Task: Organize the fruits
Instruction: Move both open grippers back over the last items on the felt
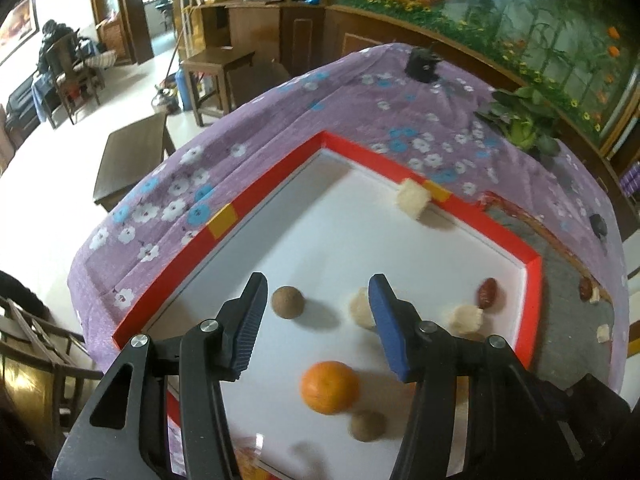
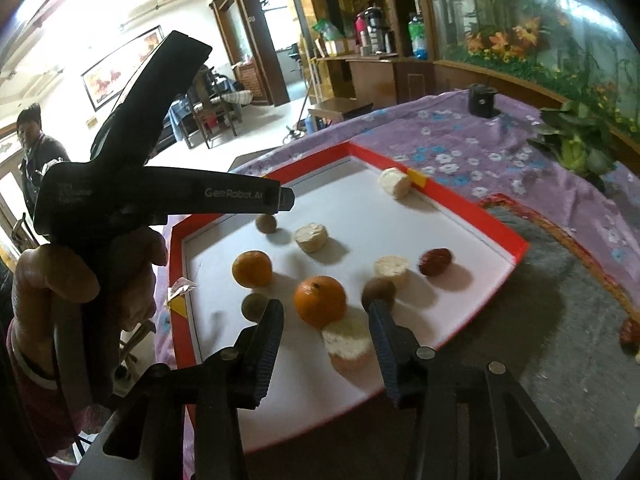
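The fruits lie loose on the white floor of the red-rimmed tray (image 2: 472, 216), which sits on a table under a purple flowered cloth (image 2: 480, 148). There are two oranges (image 2: 320, 300) (image 2: 252, 268), several small brown round fruits (image 2: 266, 224), pale cut pieces (image 2: 311, 237), one of them against the far rim (image 2: 394, 183), and a red date (image 2: 435, 261) near the right rim. More pieces rest outside the tray on a grey mat (image 2: 560, 280).

The left gripper (image 1: 318, 300) hangs above the tray with its fingers apart and nothing between them; one orange (image 1: 330, 387) lies below it. The right gripper (image 2: 326, 320) also stands with fingers apart, over the nearer orange and a pale piece (image 2: 348, 346), and the pads press on nothing.

I judge that both hands are between picks: fruits are already in the tray, and some wait on the mat. The next move probably calls for choosing one piece, lowering the open fingers around it, and closing gently, because round fruit rolls away easily.
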